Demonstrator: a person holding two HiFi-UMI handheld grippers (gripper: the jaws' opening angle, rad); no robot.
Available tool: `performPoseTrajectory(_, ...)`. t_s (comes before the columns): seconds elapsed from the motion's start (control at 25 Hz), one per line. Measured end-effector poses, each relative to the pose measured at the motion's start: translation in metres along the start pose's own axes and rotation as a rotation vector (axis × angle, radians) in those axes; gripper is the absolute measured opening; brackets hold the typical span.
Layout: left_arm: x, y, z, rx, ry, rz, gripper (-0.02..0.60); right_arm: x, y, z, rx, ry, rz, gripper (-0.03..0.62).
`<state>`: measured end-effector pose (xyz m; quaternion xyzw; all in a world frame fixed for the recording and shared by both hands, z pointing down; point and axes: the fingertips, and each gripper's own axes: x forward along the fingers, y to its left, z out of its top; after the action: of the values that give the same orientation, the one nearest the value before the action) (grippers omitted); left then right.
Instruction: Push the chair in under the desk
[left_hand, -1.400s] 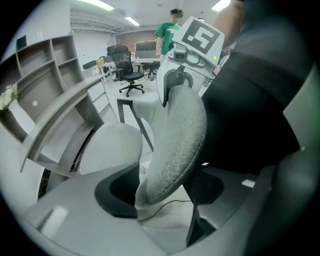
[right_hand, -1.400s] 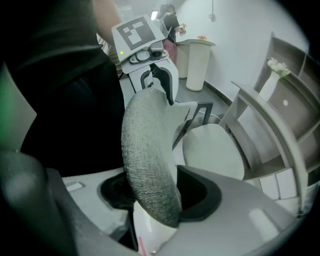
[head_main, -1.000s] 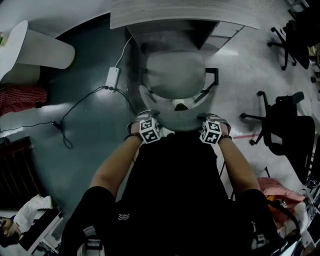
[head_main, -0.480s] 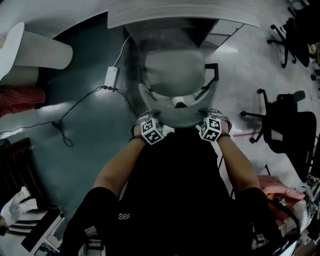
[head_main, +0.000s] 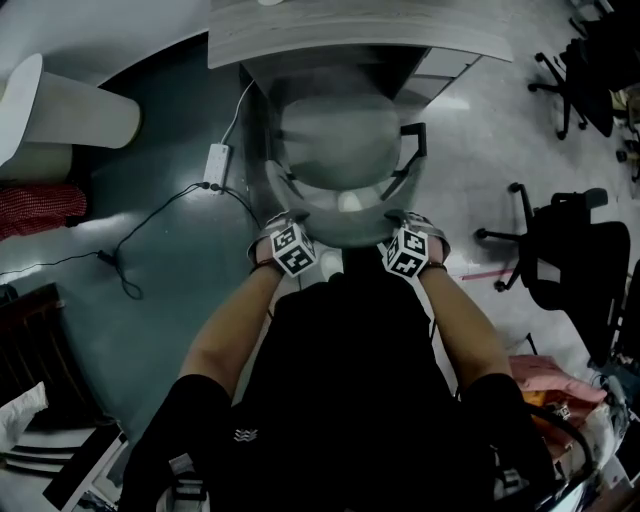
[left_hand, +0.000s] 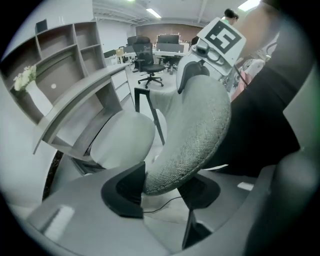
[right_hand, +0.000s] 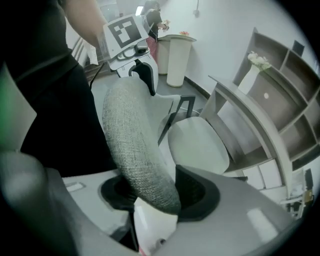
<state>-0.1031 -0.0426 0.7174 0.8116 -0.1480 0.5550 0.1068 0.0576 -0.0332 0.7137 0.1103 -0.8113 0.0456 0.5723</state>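
Note:
A grey office chair (head_main: 338, 135) stands in front of the curved grey desk (head_main: 350, 25), its seat partly under the desk's edge. My left gripper (head_main: 290, 222) and right gripper (head_main: 400, 224) sit at the two ends of the backrest's top edge (head_main: 345, 208). In the left gripper view the fabric backrest (left_hand: 195, 130) runs between the dark pads of the left gripper (left_hand: 162, 187); its jaws have just been closing and now press on the backrest. In the right gripper view the right gripper (right_hand: 157, 195) is likewise shut on the backrest (right_hand: 132, 140), with the seat (right_hand: 197, 145) beyond.
A power strip (head_main: 214, 158) with a trailing cable lies on the floor left of the chair. Black office chairs (head_main: 570, 250) stand at the right. A white round stand (head_main: 70, 110) and a red cloth (head_main: 40, 205) are at the left. Open shelves (left_hand: 60, 55) rise behind the desk.
Both grippers and the chair have moved toward the desk. The seat now reaches further under the desk's edge.

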Motion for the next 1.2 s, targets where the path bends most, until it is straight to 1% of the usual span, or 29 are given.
performPoseTrajectory(0.12,-0.002,0.028,-0.009,0.011,0.024,0.013,0.196,0.007,-0.011,0.02,0.003,-0.026,-0.004,0.187)
performPoseTrajectory(0.24,-0.004,0.044,-0.008,0.029,0.023,0.005,0.196,0.01,-0.026,0.029,0.007,-0.026,-0.003,0.187)
performPoseTrajectory(0.36,-0.001,0.051,-0.005,0.028,0.018,0.009,0.196,0.009,-0.035,0.028,0.005,-0.015,0.007,0.187)
performPoseTrajectory(0.48,-0.001,0.056,0.003,0.025,0.01,-0.003,0.196,0.01,-0.043,0.028,0.004,-0.012,0.017,0.188)
performPoseTrajectory(0.76,0.004,0.082,0.012,0.014,0.001,0.003,0.196,0.014,-0.07,0.031,-0.009,-0.014,0.025,0.187)
performPoseTrajectory(1.08,0.008,0.101,0.022,0.005,0.006,-0.017,0.196,0.015,-0.098,0.034,-0.026,-0.017,0.039,0.189)
performPoseTrajectory(1.2,0.009,0.115,0.026,-0.001,0.009,-0.009,0.196,0.018,-0.11,0.038,-0.03,-0.024,0.039,0.189)
